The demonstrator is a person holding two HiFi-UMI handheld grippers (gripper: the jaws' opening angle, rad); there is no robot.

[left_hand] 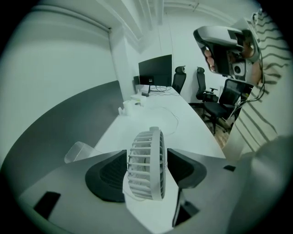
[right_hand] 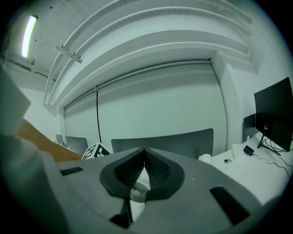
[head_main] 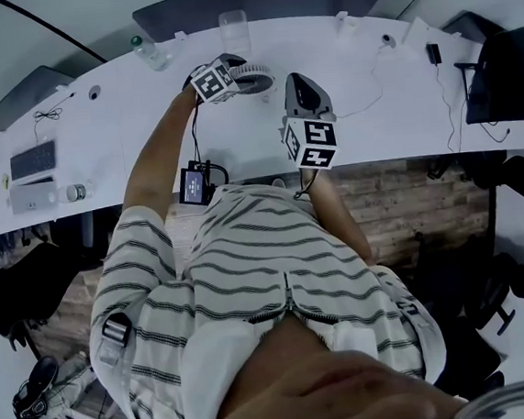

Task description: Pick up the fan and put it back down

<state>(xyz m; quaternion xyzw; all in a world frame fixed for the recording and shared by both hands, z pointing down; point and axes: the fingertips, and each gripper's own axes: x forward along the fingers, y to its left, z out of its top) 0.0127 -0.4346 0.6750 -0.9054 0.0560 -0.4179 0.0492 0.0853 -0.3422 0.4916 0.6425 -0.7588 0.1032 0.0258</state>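
Note:
A small white fan (left_hand: pixel 146 164) with a round slatted grille stands upright on the white desk (left_hand: pixel 183 119), between the jaws of my left gripper (left_hand: pixel 147 171). The jaws are spread wide; the right pad (left_hand: pixel 185 167) stands a little clear of the grille, so the fan is not gripped. From the head view, the fan (head_main: pixel 252 74) is at the desk's far side, with the left gripper (head_main: pixel 233 70) reached over to it. My right gripper (head_main: pixel 302 88) hovers nearer, to the right, shut and empty. Its own view shows the right gripper (right_hand: pixel 144 157) with tips together and the fan (right_hand: pixel 137 194) glimpsed below.
A clear plastic cup (head_main: pixel 235 30) and a bottle (head_main: pixel 148 54) stand at the desk's far edge. A keyboard (head_main: pixel 33 160) lies at the left and a monitor (head_main: pixel 507 74) stands at the right. A thin cable (head_main: pixel 371 92) runs across the desk. Office chairs (left_hand: pixel 201 87) stand beyond.

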